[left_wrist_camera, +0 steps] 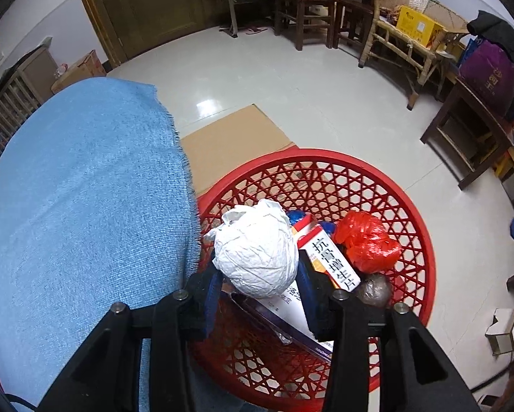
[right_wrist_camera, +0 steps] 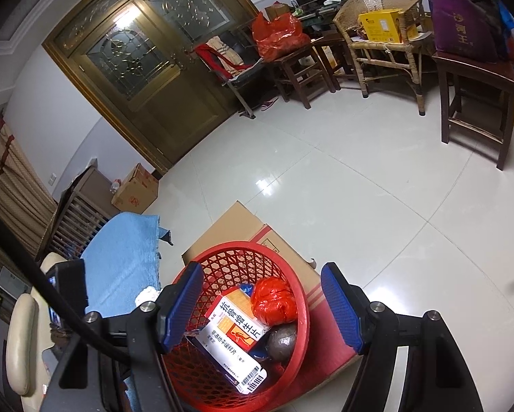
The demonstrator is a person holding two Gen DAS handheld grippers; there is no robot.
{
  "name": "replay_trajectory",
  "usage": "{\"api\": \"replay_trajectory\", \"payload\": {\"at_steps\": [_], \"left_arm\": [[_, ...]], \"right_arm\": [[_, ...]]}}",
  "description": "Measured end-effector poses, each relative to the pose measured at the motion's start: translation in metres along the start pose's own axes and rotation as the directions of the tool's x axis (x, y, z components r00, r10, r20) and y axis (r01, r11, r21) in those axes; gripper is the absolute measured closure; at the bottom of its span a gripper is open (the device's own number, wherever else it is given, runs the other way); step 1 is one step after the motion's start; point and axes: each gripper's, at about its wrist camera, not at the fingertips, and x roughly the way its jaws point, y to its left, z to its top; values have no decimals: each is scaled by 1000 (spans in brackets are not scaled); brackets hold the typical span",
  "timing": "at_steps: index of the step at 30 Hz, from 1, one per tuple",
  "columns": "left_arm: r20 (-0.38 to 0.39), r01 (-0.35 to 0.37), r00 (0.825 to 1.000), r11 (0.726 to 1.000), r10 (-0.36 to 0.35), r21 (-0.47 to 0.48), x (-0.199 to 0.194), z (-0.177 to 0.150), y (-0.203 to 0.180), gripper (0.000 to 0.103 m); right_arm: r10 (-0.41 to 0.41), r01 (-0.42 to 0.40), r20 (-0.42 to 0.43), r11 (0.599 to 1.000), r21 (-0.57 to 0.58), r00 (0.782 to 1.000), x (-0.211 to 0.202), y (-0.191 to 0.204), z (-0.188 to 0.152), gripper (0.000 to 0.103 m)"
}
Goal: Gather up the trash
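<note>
My left gripper [left_wrist_camera: 258, 274] is shut on a crumpled white paper ball [left_wrist_camera: 257, 252] and holds it over the red mesh basket [left_wrist_camera: 377, 185]. The basket holds a red-and-white medicine box [left_wrist_camera: 329, 257], a crumpled red plastic bag [left_wrist_camera: 366, 242], a grey foil ball [left_wrist_camera: 373, 290] and a white box. My right gripper [right_wrist_camera: 263, 304] is open and empty above the same basket [right_wrist_camera: 222, 257], where the medicine box [right_wrist_camera: 236, 319], red bag [right_wrist_camera: 274, 300], foil ball [right_wrist_camera: 281, 341] and white box [right_wrist_camera: 232, 360] show. A bit of the paper ball [right_wrist_camera: 147, 293] shows at the basket's left.
A blue cloth [left_wrist_camera: 85, 206] covers the table left of the basket, also in the right wrist view [right_wrist_camera: 123, 261]. The basket stands on flattened cardboard [left_wrist_camera: 232, 144] on a tiled floor [right_wrist_camera: 377, 206]. Wooden stools, a wicker chair [right_wrist_camera: 384, 34] and a door [right_wrist_camera: 143, 61] lie beyond.
</note>
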Motion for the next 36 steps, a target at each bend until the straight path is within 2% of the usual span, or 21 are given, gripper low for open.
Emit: {"api": "replay_trajectory", "payload": {"at_steps": [1, 3, 14, 24, 32, 35, 36], "left_arm": [[-6, -3, 1000, 1000, 3, -2, 1, 1, 1, 53], [-20, 1, 1000, 1000, -2, -10, 3, 2, 2, 39], [2, 8, 1000, 1000, -8, 2, -11, -1, 4, 39], [67, 17, 998, 999, -15, -27, -49, -17, 20, 39], [162, 18, 987, 997, -6, -70, -96, -52, 39, 38], [201, 5, 980, 996, 14, -91, -117, -73, 48, 26], [220, -6, 975, 995, 28, -99, -124, -82, 51, 26]], "right_arm": [[0, 0, 0, 1000, 2, 1000, -1, -1, 0, 29], [0, 0, -2, 1000, 4, 1000, -2, -1, -2, 29], [5, -5, -8, 1000, -7, 1000, -8, 4, -13, 29], [8, -8, 10, 1000, -27, 1000, -27, 13, -19, 29], [1, 4, 47, 995, -103, 999, -53, 36, -28, 24], [-13, 21, 52, 987, -161, 999, -64, 49, -42, 21], [-16, 25, 51, 983, -182, 999, -66, 53, -47, 21]]}}
